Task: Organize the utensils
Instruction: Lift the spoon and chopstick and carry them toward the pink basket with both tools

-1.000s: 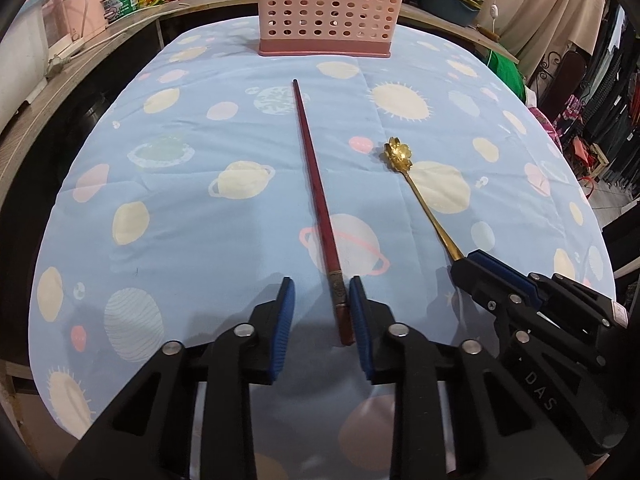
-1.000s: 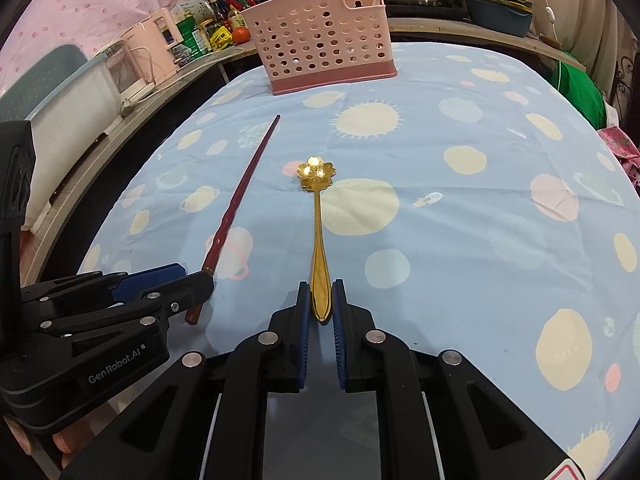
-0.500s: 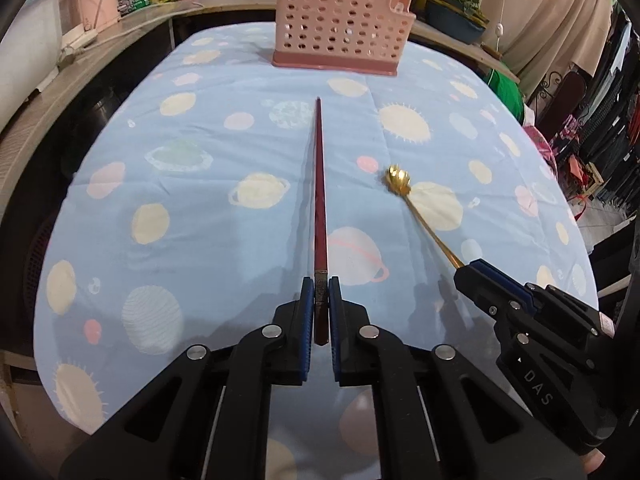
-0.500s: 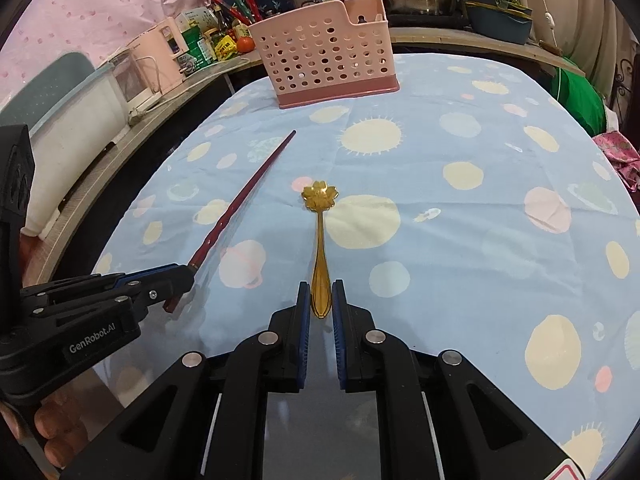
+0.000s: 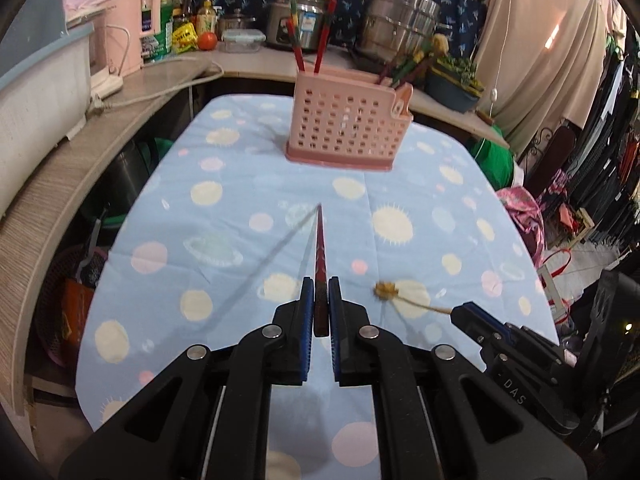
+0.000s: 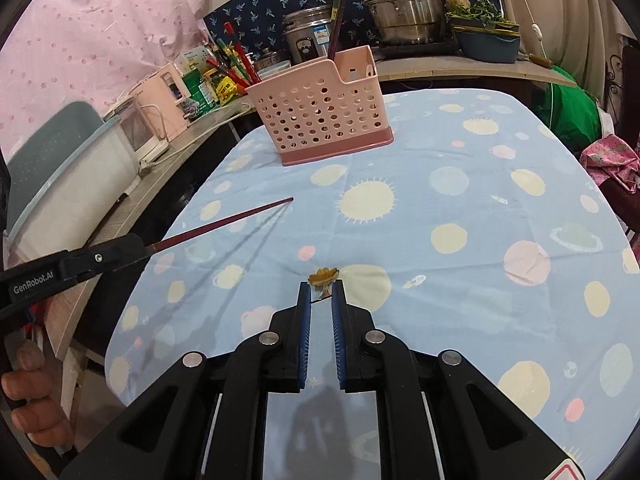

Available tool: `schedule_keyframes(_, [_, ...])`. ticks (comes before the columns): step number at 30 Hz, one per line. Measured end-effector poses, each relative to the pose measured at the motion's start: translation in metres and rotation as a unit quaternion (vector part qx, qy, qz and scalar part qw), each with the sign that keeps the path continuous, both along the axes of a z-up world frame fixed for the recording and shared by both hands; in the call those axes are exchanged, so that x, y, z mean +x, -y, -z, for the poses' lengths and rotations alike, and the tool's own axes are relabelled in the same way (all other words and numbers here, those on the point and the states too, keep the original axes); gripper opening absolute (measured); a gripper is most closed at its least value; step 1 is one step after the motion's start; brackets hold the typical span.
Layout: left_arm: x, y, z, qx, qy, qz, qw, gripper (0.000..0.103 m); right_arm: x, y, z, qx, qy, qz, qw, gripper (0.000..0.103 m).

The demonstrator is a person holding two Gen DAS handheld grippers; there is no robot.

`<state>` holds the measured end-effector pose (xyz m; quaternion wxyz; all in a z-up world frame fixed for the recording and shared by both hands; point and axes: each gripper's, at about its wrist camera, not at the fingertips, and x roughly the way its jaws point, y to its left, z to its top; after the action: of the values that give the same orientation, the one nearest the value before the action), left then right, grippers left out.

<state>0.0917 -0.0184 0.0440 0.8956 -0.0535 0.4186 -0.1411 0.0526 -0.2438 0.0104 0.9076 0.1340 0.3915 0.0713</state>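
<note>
My left gripper is shut on a dark red chopstick and holds it above the table, tip pointing toward the pink perforated utensil basket. The chopstick also shows in the right wrist view, sticking out of the left gripper. My right gripper is shut on a gold spoon with a flower-shaped bowl, lifted off the cloth. The spoon and right gripper show at the lower right of the left wrist view. The basket stands at the table's far end and holds several red chopsticks.
The table wears a light blue cloth with suns and planets. A counter behind and to the left carries steel pots, a rice cooker, bottles and a pink appliance. Clothes and bags crowd the right side.
Both grippers have lifted their utensils off the cloth and raised up, so the views now look level toward the basket. The left gripper closed on the chopstick a second ago.
</note>
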Motion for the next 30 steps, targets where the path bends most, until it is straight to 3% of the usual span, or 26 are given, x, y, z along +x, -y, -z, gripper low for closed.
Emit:
schedule_keyframes(6, [0.010, -0.004, -0.031, -0.009, 0.037, -0.009, 0.9992, 0.007, 0.011, 0.005, -0.017, 0.006, 0.019, 0.003, 1.000, 0.002])
schedule_keyframes(17, [0.030, -0.010, -0.070, -0.011, 0.085, -0.024, 0.9960, 0.007, 0.020, 0.012, -0.027, 0.009, 0.030, 0.009, 0.999, 0.002])
schedule_keyframes(30, [0.055, -0.002, -0.132, -0.009, 0.159, -0.018, 0.9870, 0.007, 0.047, 0.020, -0.069, 0.007, 0.073, 0.013, 0.997, 0.002])
